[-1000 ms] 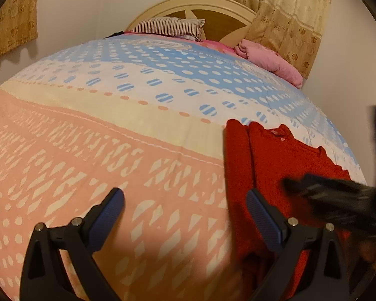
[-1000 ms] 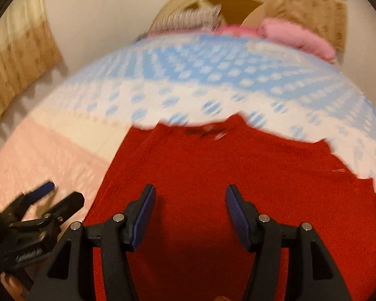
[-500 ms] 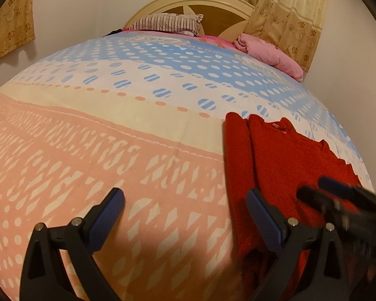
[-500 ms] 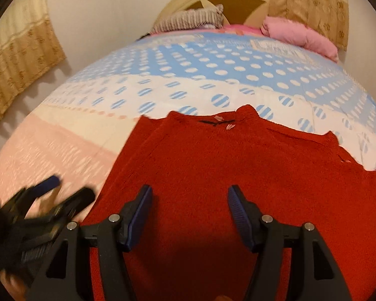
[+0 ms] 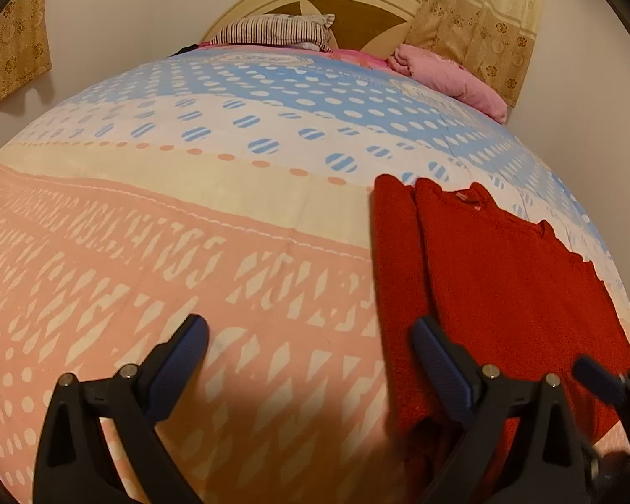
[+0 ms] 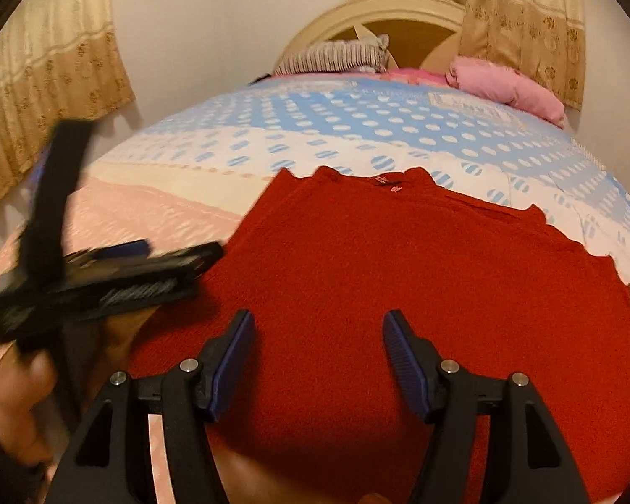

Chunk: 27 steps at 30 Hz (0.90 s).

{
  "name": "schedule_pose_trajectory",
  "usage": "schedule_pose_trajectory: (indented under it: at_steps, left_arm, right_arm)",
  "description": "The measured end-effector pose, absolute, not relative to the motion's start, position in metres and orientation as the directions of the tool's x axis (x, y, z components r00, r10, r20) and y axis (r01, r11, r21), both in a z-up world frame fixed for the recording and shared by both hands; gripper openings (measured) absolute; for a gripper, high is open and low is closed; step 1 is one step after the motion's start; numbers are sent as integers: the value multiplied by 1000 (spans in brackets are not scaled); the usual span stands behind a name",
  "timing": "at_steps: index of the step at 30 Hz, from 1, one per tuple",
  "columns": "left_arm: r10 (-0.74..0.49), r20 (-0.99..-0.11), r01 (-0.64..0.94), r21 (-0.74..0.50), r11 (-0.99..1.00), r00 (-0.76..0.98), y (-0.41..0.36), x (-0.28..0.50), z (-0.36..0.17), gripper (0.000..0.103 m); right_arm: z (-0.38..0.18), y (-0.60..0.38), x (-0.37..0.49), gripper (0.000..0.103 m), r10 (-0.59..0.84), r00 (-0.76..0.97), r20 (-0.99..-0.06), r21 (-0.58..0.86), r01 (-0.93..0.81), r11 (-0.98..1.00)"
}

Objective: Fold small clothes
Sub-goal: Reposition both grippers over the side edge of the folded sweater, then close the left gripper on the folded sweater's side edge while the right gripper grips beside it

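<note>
A red sweater (image 6: pixel 420 285) lies flat on a bed (image 5: pixel 189 231) covered in a patterned pink, cream and blue sheet, its left edge folded inward and its neckline toward the headboard (image 6: pixel 382 21). The right hand-held gripper (image 6: pixel 318 361) hovers over the garment's lower half, jaws apart with nothing pinched between them. The left hand-held gripper (image 5: pixel 311 361) stands wide open at the sweater's left edge, gripping nothing.
</note>
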<state>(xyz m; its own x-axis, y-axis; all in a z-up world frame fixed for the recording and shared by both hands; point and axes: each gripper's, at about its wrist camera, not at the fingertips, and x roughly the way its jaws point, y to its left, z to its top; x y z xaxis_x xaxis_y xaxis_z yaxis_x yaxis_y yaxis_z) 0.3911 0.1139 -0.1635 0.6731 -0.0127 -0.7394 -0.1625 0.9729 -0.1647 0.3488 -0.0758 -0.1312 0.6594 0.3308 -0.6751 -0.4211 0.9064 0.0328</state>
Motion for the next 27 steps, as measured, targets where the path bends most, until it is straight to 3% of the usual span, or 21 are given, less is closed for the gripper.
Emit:
schedule_pose_trajectory:
  at_steps: [8, 15, 23, 27]
  left_arm:
    - [-57, -765, -133, -183, 974, 641, 114, 397, -167, 101]
    - [-94, -768, -125, -222, 967, 634, 123, 395, -163, 101]
    - [-185, -755, -102, -316, 943, 629, 137, 411, -149, 101]
    - [-209, -748, -46, -304, 952, 629, 125, 426, -142, 99]
  right_arm:
    - [-136, -46, 309, 65, 314, 682, -660, -124, -511, 851]
    - [-133, -37, 286, 65, 345, 704, -621, -178, -555, 812]
    - [-149, -27, 296, 65, 286, 689, -666, -222, -549, 806]
    - [-155, -21, 300, 64, 241, 700, -672, -265, -531, 805]
